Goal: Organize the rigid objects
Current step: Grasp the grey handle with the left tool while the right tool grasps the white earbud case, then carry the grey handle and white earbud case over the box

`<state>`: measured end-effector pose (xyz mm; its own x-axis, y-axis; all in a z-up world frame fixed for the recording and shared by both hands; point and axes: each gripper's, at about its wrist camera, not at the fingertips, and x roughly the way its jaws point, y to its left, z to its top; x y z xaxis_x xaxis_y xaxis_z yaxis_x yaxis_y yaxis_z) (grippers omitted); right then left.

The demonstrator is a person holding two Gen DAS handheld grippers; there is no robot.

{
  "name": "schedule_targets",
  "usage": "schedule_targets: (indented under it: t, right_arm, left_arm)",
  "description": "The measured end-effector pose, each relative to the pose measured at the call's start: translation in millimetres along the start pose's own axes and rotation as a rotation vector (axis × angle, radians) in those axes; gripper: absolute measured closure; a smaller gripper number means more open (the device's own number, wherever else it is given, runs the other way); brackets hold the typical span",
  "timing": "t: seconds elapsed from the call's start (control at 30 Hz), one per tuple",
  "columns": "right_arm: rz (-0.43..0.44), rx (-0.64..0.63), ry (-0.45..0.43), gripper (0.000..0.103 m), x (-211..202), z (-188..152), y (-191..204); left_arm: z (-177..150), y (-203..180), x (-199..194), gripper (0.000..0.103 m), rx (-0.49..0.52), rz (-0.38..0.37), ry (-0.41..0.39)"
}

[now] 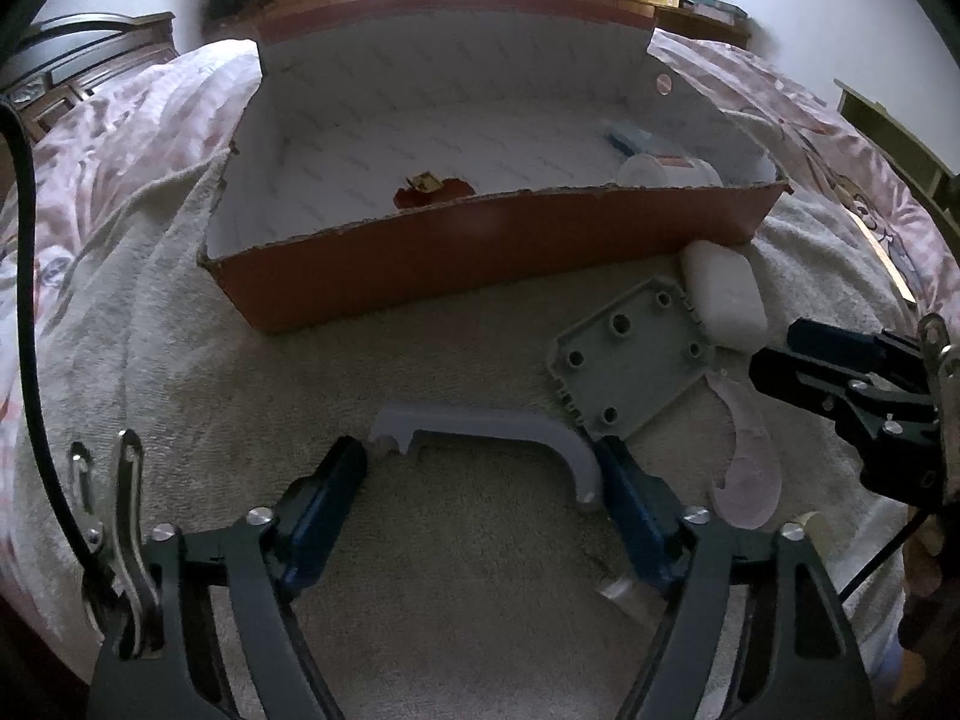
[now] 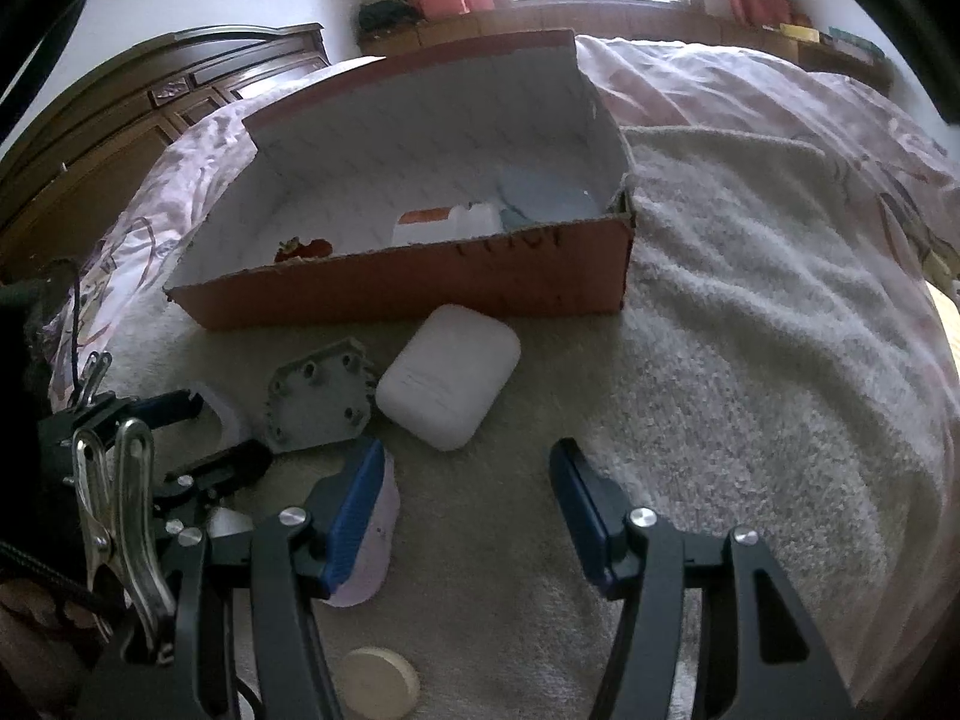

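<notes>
Grey handle (image 1: 498,432) lies before the cardboard box (image 1: 480,246), between your left gripper (image 1: 480,468)'s spread jaws; lower squarely, then close. Right gripper (image 2: 468,480) gapes, empty.

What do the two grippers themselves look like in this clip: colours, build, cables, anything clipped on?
The left gripper and right gripper match: dark grey metal linkage arms with silver pivot bolts, ending in blue ribbed finger pads. Each carries a shiny metal spring clip on its left side. A black cable runs beside the left one. No markings or sleeves are visible.
</notes>
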<state>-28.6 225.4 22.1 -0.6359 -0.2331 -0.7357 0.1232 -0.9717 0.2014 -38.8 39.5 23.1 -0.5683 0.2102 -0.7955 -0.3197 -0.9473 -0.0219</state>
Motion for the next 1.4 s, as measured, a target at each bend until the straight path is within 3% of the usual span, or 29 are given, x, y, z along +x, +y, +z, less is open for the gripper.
schedule_targets:
  t: [0.33,0.47,1.13,1.23,1.4]
  right_arm:
    - [-0.008,0.017,0.001,0.042,3,3,-2]
    - [-0.021,0.007,-0.007,0.035,8,6,2]
    - [-0.163,-0.115,-0.034,0.033,33,23,22]
    - [-0.182,-0.135,-0.041,0.033,34,21,26]
    - [-0.181,-0.120,-0.052,0.042,31,19,21]
  left_arm:
    - [1,19,-8,0.031,-0.069,0.051,-0.026]
    - [-3,28,-4,0.031,-0.108,0.060,-0.009]
    - [-5,25,-4,0.031,-0.100,0.067,-0.011]
    - [-5,25,-4,0.031,-0.100,0.067,-0.011]
    - [-5,24,-4,0.031,-0.101,0.068,-0.011]
